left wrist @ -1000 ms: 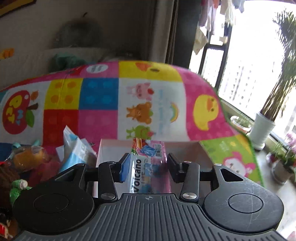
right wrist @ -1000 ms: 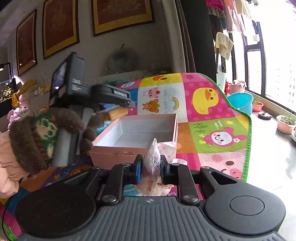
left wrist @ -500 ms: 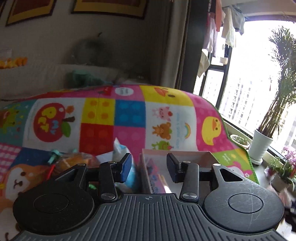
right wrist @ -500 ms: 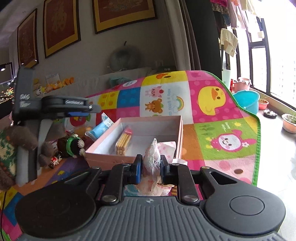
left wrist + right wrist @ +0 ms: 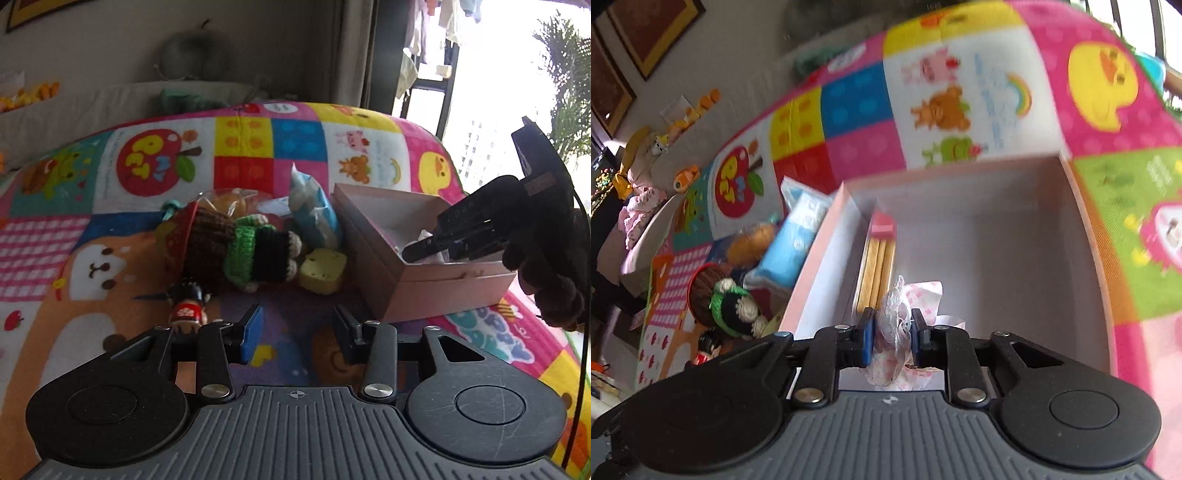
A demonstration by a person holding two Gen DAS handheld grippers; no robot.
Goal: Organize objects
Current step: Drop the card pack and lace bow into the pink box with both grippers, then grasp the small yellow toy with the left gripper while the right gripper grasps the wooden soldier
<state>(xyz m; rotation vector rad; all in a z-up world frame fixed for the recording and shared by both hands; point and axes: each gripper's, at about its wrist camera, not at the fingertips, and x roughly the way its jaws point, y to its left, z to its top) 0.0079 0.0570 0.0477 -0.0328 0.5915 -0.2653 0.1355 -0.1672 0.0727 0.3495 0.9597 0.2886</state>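
**Left claw empty, right claw over the pink box with a wrapped packet**

Well left of the pink box point(image 5: 424, 273), the small red-and-black doll point(image 5: 187, 306) lay on the play mat point(image 5: 110, 236), just ahead of your left claw point(image 5: 297, 334). That claw hovered low over the mat with its jaws wide apart and nothing between them. Nearer the box sat the knitted brown, green and black toy point(image 5: 243, 254), then the yellow block point(image 5: 322, 271) and the blue-and-white packet point(image 5: 314, 210), which leaned against the box's left wall. Behind the knitted toy was a clear bag with something orange inside point(image 5: 225, 201).

Inside the box, against its left wall, lay the pack of yellow sticks with a pink end point(image 5: 879, 254). Just right of that pack, your right claw point(image 5: 893, 338) reached in over the box's near wall, its jaws pressed tight on a crinkly pink-and-white wrapped packet point(image 5: 892, 332). Whether the packet touched the box floor cannot be told.
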